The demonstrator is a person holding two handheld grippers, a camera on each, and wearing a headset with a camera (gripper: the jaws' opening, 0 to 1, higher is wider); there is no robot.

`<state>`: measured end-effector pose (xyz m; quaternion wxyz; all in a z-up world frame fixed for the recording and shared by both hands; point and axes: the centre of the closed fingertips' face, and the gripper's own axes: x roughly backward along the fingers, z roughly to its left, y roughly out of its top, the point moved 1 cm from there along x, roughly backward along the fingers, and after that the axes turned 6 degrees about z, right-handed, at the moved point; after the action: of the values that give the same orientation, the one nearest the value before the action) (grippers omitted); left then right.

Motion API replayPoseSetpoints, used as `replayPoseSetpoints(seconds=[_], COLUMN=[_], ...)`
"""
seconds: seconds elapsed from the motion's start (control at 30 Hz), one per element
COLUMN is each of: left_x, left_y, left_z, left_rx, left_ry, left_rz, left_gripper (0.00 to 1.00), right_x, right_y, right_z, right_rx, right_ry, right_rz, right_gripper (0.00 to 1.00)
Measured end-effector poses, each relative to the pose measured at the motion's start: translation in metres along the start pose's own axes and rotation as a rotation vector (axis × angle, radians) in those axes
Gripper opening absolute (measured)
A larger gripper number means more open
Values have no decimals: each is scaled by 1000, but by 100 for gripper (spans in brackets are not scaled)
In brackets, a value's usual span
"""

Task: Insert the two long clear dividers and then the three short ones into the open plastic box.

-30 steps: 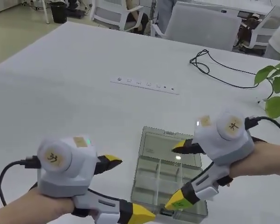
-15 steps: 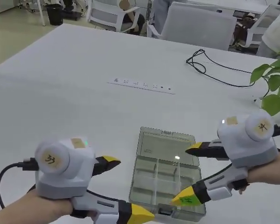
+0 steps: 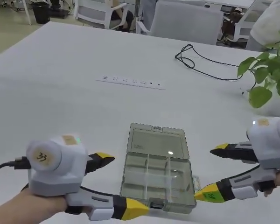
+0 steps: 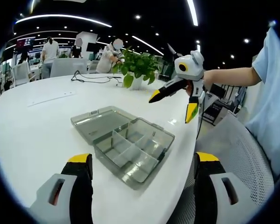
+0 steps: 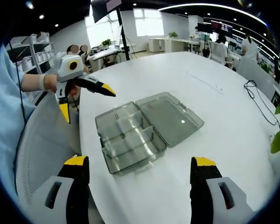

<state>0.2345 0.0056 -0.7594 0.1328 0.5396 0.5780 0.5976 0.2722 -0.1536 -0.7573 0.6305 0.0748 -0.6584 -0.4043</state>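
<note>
Left tool (image 3: 125, 184): jaws spread wide, holding nothing.
Right tool (image 3: 209, 171): jaws also wide apart, and empty.
Plastic box (image 3: 156, 186): lies on the worktop (image 3: 60, 70) between the two tools, with its lid (image 3: 158, 140) folded flat on the side away from both.
Long axis: the base runs roughly from one tool across to the other.
Nearer tool: no real difference, since each lower jaw tip sits just beside a near corner of the base.
Dividers (image 3: 148, 169): clear walls stand in the base and split it into a grid of compartments; their exact number is hard to read.
Stage: the inserting looks done or all but done.
In the way: nothing lies between either tool and the box.
Beyond the box: a power strip (image 3: 130, 81), then a black cable (image 3: 200, 63) and a plant (image 3: 266, 79), all well apart from it.
</note>
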Motion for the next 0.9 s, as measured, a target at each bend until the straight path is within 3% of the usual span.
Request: replayPoseSetpoints(seconds=[0.23, 0.57, 0.8, 0.9], left_x=[-1, 0, 4, 6], left_y=[-1, -5, -6, -7], left_z=[1, 1, 4, 6], left_rx=[1, 11, 14, 13], left_ry=[2, 7, 18, 24], left_rz=[6, 9, 10, 9], left_gripper=[92, 92, 93, 93], right_x=[18, 34, 39, 41], right_y=[-28, -61, -90, -103], right_z=[-11, -12, -20, -25], right_rx=[-56, -85, -65, -18], right_ry=[-50, -85, -84, -89], right_rz=[15, 57, 135, 198], right_gripper=[89, 88, 86, 83])
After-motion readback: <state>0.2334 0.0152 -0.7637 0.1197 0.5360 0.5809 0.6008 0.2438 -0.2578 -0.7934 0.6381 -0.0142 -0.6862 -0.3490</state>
